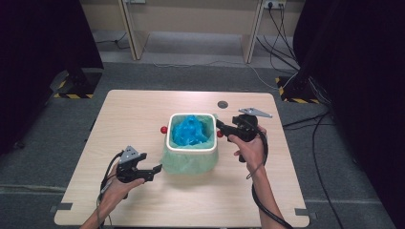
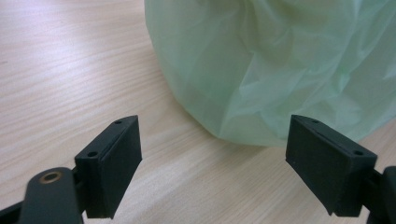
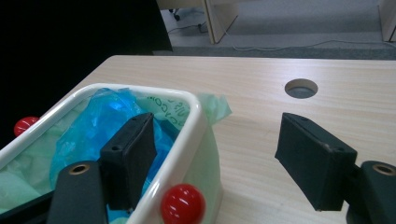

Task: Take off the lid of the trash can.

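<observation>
Left tongs [image 2: 212, 163] gape at frame bottom; a green bag [image 2: 275, 65] fills upper right, on the desk [image 2: 70, 70].

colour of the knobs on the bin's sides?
Red. The knob shows best in the right gripper view, on the white bin.

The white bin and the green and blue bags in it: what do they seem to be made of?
The white square bin looks like glossy hard plastic or ceramic, with a smooth shiny rim. The pale green bag is thin, translucent, creased plastic film. The crumpled blue bag looks like similar shinier film.
</observation>
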The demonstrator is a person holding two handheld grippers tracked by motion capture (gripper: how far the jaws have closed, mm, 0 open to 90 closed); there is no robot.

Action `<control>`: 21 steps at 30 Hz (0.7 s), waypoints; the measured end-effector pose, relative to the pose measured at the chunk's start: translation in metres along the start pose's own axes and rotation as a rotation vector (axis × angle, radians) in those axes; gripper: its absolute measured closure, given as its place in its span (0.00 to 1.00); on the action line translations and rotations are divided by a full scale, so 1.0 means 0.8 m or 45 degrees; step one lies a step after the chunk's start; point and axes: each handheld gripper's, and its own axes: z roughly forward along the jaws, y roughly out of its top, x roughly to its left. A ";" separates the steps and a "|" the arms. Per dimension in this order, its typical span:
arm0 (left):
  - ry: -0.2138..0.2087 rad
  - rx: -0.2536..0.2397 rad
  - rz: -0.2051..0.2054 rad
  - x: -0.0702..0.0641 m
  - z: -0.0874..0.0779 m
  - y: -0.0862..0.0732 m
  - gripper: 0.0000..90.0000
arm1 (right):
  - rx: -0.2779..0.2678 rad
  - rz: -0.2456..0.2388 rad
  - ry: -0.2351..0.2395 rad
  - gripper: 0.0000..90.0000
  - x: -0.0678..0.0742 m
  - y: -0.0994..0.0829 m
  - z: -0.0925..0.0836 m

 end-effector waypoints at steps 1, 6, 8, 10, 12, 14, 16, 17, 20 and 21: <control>-0.001 -0.001 -0.001 0.000 0.000 0.000 0.20 | 0.011 -0.005 0.000 0.35 0.004 0.004 0.005; -0.006 -0.011 -0.004 -0.002 -0.002 0.001 0.20 | 0.035 -0.037 0.001 0.41 0.013 0.010 0.015; -0.013 -0.027 -0.004 -0.004 -0.004 0.004 0.20 | 0.073 -0.082 -0.006 0.47 0.020 0.011 0.024; -0.020 -0.040 0.005 -0.006 -0.008 0.007 0.20 | 0.084 -0.092 -0.013 0.48 0.022 0.011 0.028; -0.047 -0.057 -0.004 -0.011 -0.011 0.012 0.20 | 0.115 -0.112 -0.042 0.55 0.023 0.011 0.037; -0.064 -0.072 -0.003 -0.015 -0.013 0.015 0.20 | 0.133 -0.119 -0.058 0.59 0.023 0.011 0.042; -0.066 -0.078 0.008 -0.018 -0.014 0.017 0.20 | 0.144 -0.122 -0.061 0.60 0.024 0.011 0.045; -0.070 -0.086 0.012 -0.020 -0.015 0.019 0.20 | 0.151 -0.124 -0.067 0.61 0.024 0.011 0.047; -0.068 -0.110 0.033 -0.025 -0.015 0.025 0.20 | 0.189 -0.135 -0.085 0.66 0.028 0.012 0.054; -0.066 -0.119 0.041 -0.027 -0.015 0.027 0.20 | 0.189 -0.135 -0.085 0.66 0.028 0.012 0.054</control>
